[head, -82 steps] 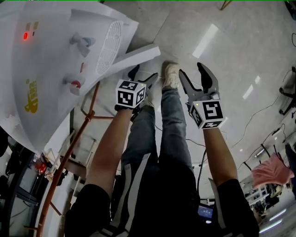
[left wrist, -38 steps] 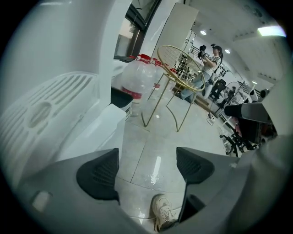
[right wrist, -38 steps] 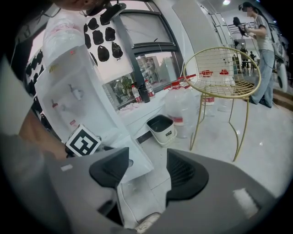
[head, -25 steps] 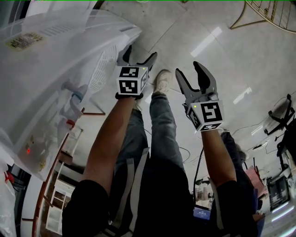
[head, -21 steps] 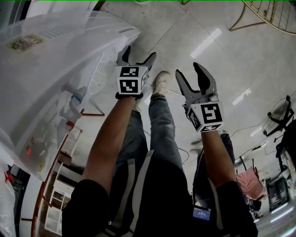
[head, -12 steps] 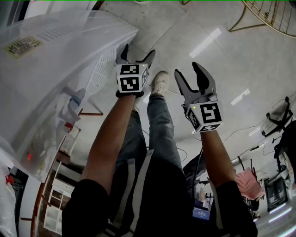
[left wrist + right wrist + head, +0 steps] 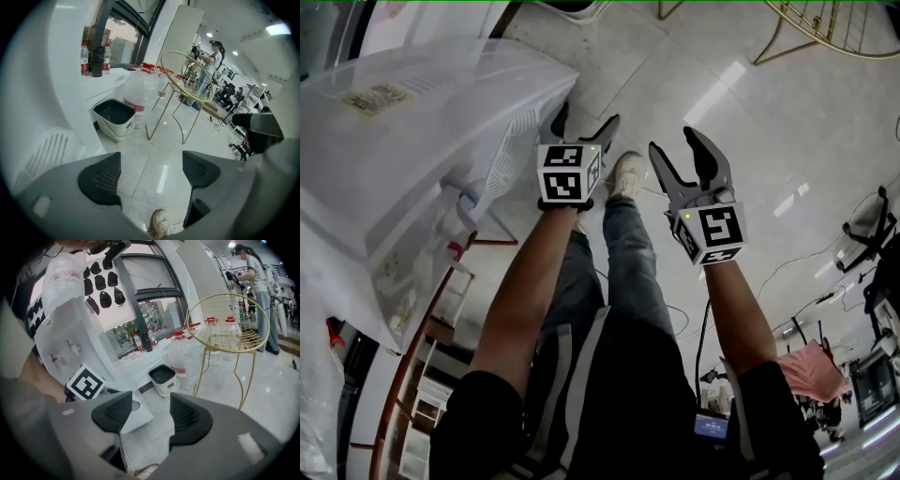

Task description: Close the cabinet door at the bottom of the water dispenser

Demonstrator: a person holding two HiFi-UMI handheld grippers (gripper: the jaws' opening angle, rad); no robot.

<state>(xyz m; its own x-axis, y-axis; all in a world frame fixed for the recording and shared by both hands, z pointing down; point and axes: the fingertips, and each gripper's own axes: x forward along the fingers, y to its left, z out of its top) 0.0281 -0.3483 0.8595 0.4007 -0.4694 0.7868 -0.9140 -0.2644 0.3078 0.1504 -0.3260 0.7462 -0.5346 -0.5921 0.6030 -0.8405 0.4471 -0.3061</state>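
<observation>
The left gripper (image 7: 584,122) and the right gripper (image 7: 677,150) both stand spread, with nothing between the pads. The water dispenser (image 7: 422,159) rises just left of the left gripper. Its foot and the cabinet door are hidden behind that gripper, so I cannot tell whether the door is closed. Just beyond the right gripper's jaws lies a white panel (image 7: 136,416), hard to identify. Ahead of both, on the glossy pale floor (image 7: 741,84), stand a gold wire chair (image 7: 187,84), a bin (image 7: 115,119) and water jugs (image 7: 143,91).
</observation>
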